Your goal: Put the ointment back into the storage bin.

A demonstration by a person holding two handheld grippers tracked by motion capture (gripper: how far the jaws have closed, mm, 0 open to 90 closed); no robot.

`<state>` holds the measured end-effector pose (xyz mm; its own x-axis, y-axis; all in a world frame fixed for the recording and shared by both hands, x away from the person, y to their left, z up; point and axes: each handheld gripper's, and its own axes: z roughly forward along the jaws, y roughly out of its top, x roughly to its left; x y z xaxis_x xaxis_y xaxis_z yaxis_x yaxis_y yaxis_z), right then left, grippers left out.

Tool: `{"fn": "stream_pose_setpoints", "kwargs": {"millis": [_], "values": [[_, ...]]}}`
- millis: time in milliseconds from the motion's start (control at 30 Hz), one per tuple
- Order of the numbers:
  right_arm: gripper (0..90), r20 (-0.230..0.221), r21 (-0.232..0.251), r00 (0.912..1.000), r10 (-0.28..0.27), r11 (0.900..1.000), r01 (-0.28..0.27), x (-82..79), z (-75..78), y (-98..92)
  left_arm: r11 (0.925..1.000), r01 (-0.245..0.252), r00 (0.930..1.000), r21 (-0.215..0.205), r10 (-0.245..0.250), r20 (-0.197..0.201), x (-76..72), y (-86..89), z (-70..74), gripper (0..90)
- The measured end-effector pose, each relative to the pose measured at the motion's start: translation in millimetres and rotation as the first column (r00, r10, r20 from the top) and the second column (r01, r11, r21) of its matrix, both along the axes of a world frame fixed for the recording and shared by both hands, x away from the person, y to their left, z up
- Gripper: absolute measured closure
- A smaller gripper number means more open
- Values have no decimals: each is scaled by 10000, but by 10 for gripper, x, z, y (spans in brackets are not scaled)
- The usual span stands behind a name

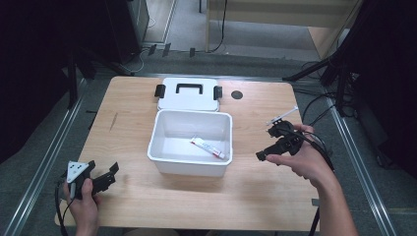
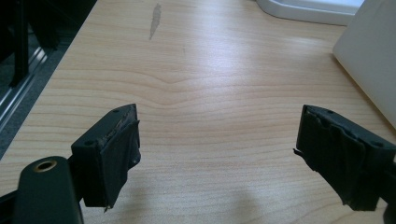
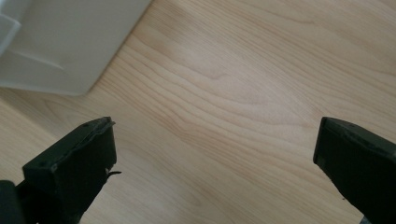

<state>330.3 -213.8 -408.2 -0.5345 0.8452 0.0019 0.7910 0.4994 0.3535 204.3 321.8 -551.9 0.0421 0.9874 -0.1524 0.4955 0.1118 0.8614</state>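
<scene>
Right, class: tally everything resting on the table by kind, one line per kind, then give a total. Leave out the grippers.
White open box: 1
White lid with black handle and clips: 1
Tube, lying inside the box: 1
White stick-like item near the right gripper: 1
Total: 4

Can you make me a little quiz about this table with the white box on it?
1. True or false: the lid sits closed on top of the white box.
2. What lies inside the box? A) a tube B) a spoon C) a ball
3. Fill in: both the left gripper and the right gripper have their jaws ____.

Key: 1 false, the lid lies behind the box on the table. 2 A, the tube. 3 open.
</scene>
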Motion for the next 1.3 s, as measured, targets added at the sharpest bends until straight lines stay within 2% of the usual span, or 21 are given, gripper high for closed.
{"fn": "stream_pose_setpoints", "kwargs": {"millis": [233, 367, 467, 633, 733, 867, 1067, 1133, 1200, 1267, 1300], "values": [[0, 50, 358, 9986, -532, 9980, 530, -117, -239, -290, 10000, 4, 10000, -11, -4, 18, -3, 1, 1, 142], [0, 111, 771, 9957, -918, 9929, 907, -192, -386, -447, 10000, 5, 10000, -29, -5, 18, -3, 3, 0, 142], [0, 343, 1004, 9920, -1219, 9879, 1179, -256, -487, -561, 10000, 9, 10000, -37, -9, 24, -2, 3, 0, 142], [0, 1231, 1350, 9788, -1637, 9799, 1469, -394, -637, -725, 10000, 16, 10000, -23, -15, 26, -4, 2, 1, 142], [0, 1800, 1527, 9645, -1934, 9741, 1669, -469, -715, -821, 10000, 3, 10000, -31, -3, 29, -3, 2, 0, 142], [28, 2535, 1880, 9356, -2456, 9613, 2014, -575, -816, -950, 10000, -10, 10000, -37, 10, 27, -5, 3, 1, 142], [38, 2961, 2463, 9083, -2956, 9424, 2264, -741, -1027, -1150, 10000, -13, 10000, 3, 13, 31, -5, -1, 2, 142], [39, 2988, 2688, 9011, -3143, 9337, 2365, -794, -1107, -1224, 10000, -17, 10000, 9, 17, 39, -6, -2, 2, 142], [43, 3080, 2907, 8902, -3358, 9241, 2480, -850, -1184, -1294, 10000, -8, 10000, 30, 8, 43, -6, -2, 2, 142], [43, 3092, 3352, 8801, -3604, 9073, 2538, -904, -1259, -1369, 10000, -14, 10000, 59, 14, 52, -6, -5, 1, 142], [44, 3139, 3597, 8718, -3761, 8969, 2574, -934, -1294, -1405, 10000, -28, 10000, 69, 27, 75, -7, -8, 1, 142]]}}
